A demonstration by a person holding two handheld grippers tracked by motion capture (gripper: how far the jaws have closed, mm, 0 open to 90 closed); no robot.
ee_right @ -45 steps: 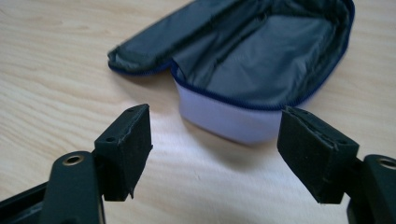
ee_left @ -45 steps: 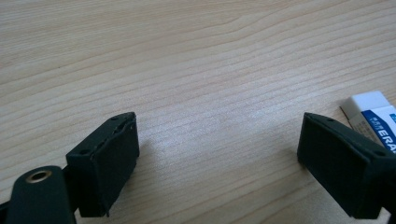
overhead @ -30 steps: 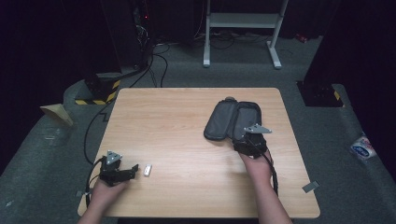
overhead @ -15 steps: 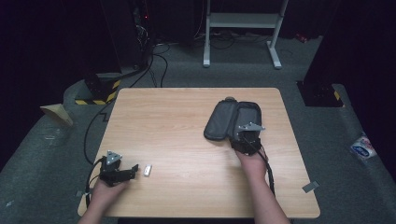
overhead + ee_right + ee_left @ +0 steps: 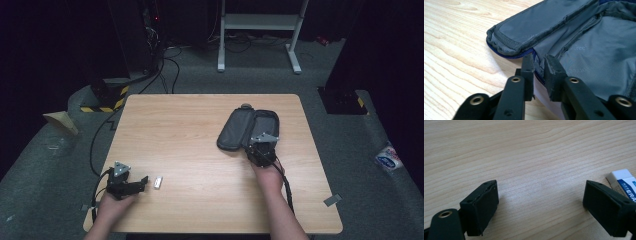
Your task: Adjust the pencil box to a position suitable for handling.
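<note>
Pencil case [image 5: 248, 130] of dark grey fabric lies unzipped and spread flat on the right half of the tabletop [image 5: 200, 130], its two halves side by side. The right tool [image 5: 261, 145] sits at the case's near edge, held by the right hand [image 5: 269, 176], which comes in from the bottom of the high view. In the right gripper view the right tool [image 5: 539, 67] has its jaws drawn close together on the near rim of the pencil case [image 5: 584, 47], where the blue zipper line runs along the fabric edge; the rim passes into the narrow gap between the jaws, so the tool is pinching the case's edge. The case's lid half [image 5: 541, 23] rises beyond the jaws to the upper left, and the grey lining spreads out to the right.

Well apart, near the front left corner of the tabletop, the left tool [image 5: 131, 184] rests low in the left hand [image 5: 112, 207]. A small white eraser [image 5: 158, 183] lies just beside its tips, on the side toward the table's middle. In the left gripper view the left tool [image 5: 541, 202] has its jaws spread wide with bare wood between them; the eraser [image 5: 624, 182], with blue lettering on its sleeve, lies just outside the right-hand jaw, close to it.
</note>
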